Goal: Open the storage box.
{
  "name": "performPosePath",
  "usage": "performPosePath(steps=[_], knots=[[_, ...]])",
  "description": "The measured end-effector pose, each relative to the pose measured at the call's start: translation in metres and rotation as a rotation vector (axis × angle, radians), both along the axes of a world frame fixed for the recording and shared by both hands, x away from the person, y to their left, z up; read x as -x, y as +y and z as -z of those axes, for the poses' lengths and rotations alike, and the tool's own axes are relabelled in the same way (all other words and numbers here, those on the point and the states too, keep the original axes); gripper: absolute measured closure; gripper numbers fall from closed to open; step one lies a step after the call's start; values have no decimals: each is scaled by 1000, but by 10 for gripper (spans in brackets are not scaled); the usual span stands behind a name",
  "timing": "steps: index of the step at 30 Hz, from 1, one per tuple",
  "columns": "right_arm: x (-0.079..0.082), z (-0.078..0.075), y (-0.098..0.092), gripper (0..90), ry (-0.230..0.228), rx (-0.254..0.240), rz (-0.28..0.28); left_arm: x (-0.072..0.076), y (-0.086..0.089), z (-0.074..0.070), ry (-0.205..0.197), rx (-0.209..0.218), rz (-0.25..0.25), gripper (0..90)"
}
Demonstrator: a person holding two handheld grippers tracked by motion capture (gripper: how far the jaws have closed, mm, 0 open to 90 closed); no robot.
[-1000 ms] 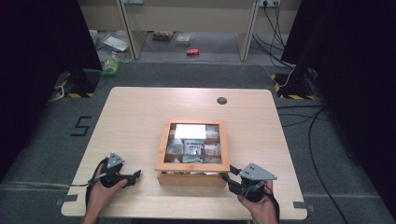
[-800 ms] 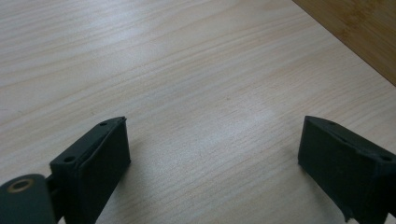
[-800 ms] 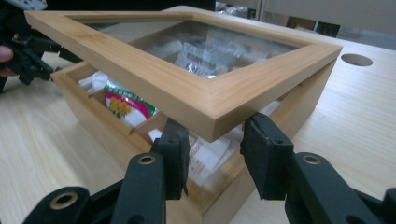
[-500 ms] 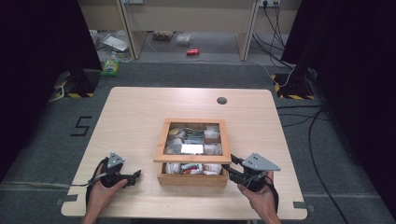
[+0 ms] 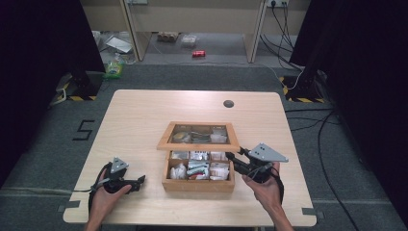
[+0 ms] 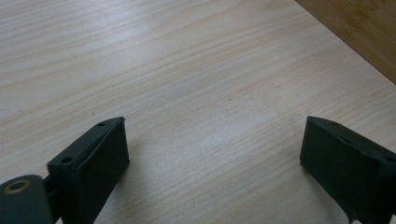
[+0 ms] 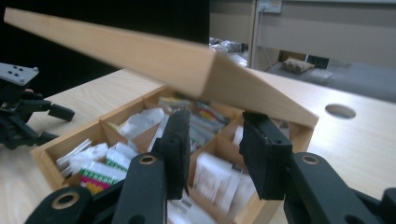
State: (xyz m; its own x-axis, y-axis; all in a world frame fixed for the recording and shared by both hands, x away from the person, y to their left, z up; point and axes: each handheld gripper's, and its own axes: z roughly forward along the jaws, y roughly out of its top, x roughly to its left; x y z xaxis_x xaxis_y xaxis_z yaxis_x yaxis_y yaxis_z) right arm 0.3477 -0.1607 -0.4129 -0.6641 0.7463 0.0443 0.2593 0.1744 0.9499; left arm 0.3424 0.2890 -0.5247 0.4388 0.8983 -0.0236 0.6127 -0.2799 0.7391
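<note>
Pale wood: the box (image 5: 197,183) sits mid-worktop (image 5: 144,115), long axis running left-right, its glazed lid (image 5: 198,136) tilted up and hinged at the far side. The right tongs (image 7: 212,154), partly open, seem to prop the lid's front corner from beneath. The left tongs (image 6: 212,154) gape wide, empty.

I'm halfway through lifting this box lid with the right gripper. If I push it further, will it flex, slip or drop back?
The lid looks like a stiff wooden frame with a clear pane, so it should swing without flexing. It seems to rest on the right gripper jaw tips, not clamped, so the smooth edge may slide off and drop. The wooden box could scoot on the table.
</note>
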Motion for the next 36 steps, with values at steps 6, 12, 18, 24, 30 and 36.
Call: performPosePath(steps=[6,12,18,24,30,36], knots=[[-15,-11,2,630,-1,3,1,0,0,0,0,-1,1,72],[-31,-13,6,629,16,-14,5,0,0,0,0,-1,1,72],[-43,-18,10,624,12,-12,13,0,0,0,1,-1,1,72],[-50,-20,15,621,18,5,12,0,0,0,0,0,0,72],[-59,-22,14,624,19,-1,21,0,0,0,1,0,1,72],[-69,-23,14,619,21,-19,31,0,0,0,2,0,1,72]])
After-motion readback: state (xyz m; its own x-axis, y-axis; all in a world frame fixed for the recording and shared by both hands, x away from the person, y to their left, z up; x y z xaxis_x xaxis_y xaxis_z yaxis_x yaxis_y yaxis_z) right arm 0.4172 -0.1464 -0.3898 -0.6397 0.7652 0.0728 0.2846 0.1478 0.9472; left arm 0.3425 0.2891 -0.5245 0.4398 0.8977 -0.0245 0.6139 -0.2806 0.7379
